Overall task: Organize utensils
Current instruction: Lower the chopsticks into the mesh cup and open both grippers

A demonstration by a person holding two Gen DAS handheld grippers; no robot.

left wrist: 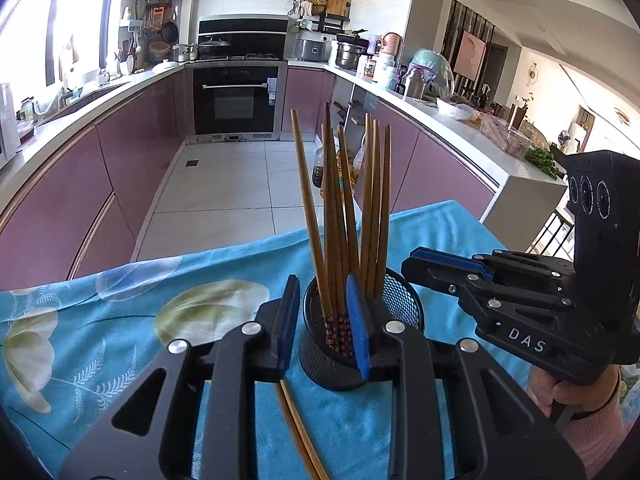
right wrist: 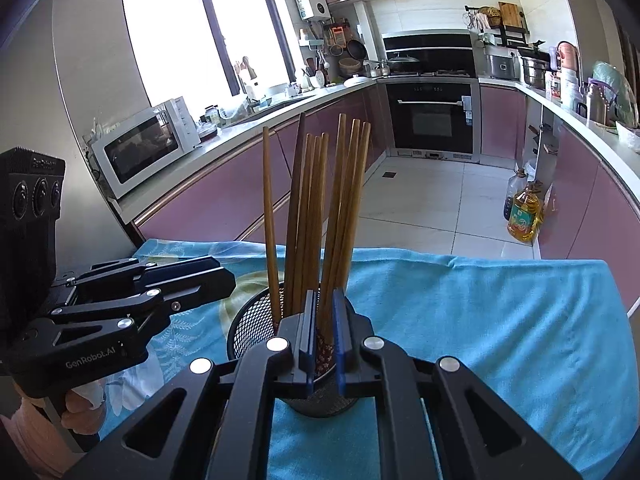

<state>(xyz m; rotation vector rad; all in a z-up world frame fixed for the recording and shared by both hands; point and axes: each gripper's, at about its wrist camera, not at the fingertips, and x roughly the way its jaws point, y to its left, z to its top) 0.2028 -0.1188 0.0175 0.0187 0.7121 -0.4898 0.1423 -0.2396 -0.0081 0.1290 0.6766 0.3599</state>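
Right now both of my grippers sit close to the black mesh holder [left wrist: 362,344], which stands upright on the blue flowered cloth [left wrist: 100,344] covering the table. A bunch of brown chopsticks [left wrist: 352,208] stands in the holder, their thin ends fanned upward and their patterned ends down inside the mesh. My left gripper [left wrist: 324,320] is partly open: its two blue-padded fingers straddle the near left rim of the holder, one finger outside the cup and the other over its mouth, with a couple of the chopsticks between them, and from its own camera the pads do not look pressed on anything. From the right wrist view the same left gripper [right wrist: 224,280] reaches in from the left side, just beside the holder [right wrist: 256,320]. My right gripper [right wrist: 322,328] hangs over the near edge of the cup with its fingers drawn close together; the narrow gap between the blue pads lines up with the lower part of one or two chopsticks [right wrist: 344,200], but I cannot tell whether the pads actually touch them. In the left wrist view the right gripper [left wrist: 412,264] sits just to the right of the cup. Two more chopsticks [left wrist: 298,432] lie flat on the cloth beneath my left gripper, in front of the holder.
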